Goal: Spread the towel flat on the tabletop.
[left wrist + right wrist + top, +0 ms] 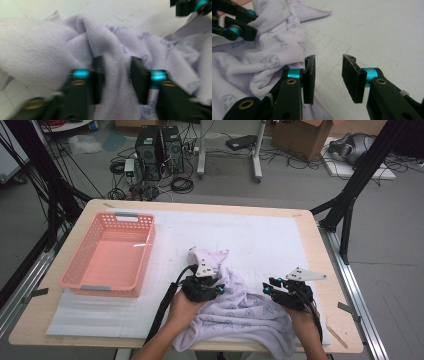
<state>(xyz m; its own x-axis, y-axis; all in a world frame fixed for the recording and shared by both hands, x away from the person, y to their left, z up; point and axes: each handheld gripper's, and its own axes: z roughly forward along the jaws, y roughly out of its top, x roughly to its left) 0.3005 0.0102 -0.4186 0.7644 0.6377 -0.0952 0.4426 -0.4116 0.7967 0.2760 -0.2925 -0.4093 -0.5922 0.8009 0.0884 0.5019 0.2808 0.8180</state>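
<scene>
Left gripper (115, 80): jaws part-open with a thick fold of the lilac garment (112, 50) between them; the fold fills the gap and both pads appear to press it, though motion blur softens the edges. Right gripper (328, 75): jaws standing apart with nothing between them, only bare white mat (374, 30) in the gap; the inner jaw lies just beside the garment's hem, whether touching cannot be told.

Garment: pale lilac knit, ribbed texture, printed with small blue-grey motifs (triangles, round faces, a line of script) – crumpled, not folded. It lies at the near edge of the bench (320, 240), between the two hands and partly draped over the front edge.

Right gripper view: print detail and stitched hem readable; the left gripper's jaws seen upper left, biting a bunched ridge of cloth. Left gripper view: weave close-up, the other gripper's tip at upper right. High view: whole layout – a pink basket (111, 252) well apart at the bench's left, the white mat under everything, and each gripper's grey three-cornered plate.
</scene>
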